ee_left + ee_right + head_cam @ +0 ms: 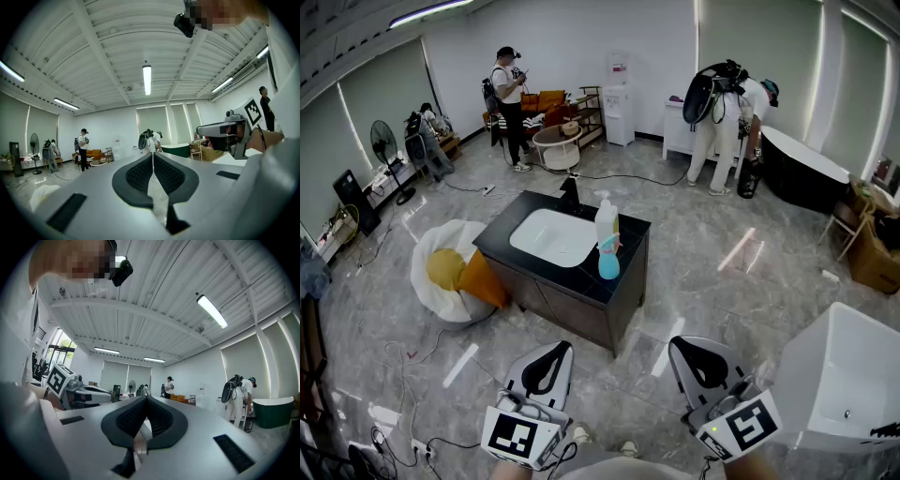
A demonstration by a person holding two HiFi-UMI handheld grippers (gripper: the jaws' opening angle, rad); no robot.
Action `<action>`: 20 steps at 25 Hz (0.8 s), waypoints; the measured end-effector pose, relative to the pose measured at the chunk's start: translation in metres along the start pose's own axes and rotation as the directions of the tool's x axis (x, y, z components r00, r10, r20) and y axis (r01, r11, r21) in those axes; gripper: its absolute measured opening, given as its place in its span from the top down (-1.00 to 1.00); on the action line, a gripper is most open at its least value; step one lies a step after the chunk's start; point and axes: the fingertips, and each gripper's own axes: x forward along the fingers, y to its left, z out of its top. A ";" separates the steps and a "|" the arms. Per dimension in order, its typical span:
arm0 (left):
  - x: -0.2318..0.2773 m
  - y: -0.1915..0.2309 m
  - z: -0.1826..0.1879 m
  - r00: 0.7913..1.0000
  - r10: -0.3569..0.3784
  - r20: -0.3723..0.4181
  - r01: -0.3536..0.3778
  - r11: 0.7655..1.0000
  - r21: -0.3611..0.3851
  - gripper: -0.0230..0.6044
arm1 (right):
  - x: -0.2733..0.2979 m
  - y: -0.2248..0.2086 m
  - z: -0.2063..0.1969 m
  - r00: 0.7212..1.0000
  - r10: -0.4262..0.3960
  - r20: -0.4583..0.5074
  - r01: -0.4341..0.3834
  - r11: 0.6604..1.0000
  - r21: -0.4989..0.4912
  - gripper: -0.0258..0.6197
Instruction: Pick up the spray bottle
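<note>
A white spray bottle (606, 223) with a trigger head stands upright on the right side of the black vanity top (623, 246). A smaller light-blue bottle (608, 262) stands just in front of it. Both grippers are held low and near me, well short of the vanity. My left gripper (555, 353) is shut, its pads meeting with nothing between them (153, 158). The right gripper (691, 349) is likewise shut and empty (146, 401). Neither gripper view shows the bottle; both look level across the room.
The vanity holds a white sink (554, 236) and a black faucet (570, 192). A white-and-yellow beanbag (448, 272) lies to its left, and a white tub (841, 386) stands at my right. Cables (412, 366) run over the floor. People (508, 94) stand at the back.
</note>
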 end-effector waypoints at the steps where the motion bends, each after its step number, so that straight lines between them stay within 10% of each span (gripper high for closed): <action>1: -0.001 -0.001 0.000 1.000 0.000 0.000 0.000 1.000 0.000 0.84 | -0.002 0.001 0.000 1.000 -0.001 -0.001 0.001 1.000 0.000 0.83; 20: 0.001 -0.014 0.001 1.000 0.005 -0.023 -0.005 1.000 0.009 0.84 | -0.010 0.001 -0.005 0.999 0.035 0.003 -0.035 0.999 0.035 0.81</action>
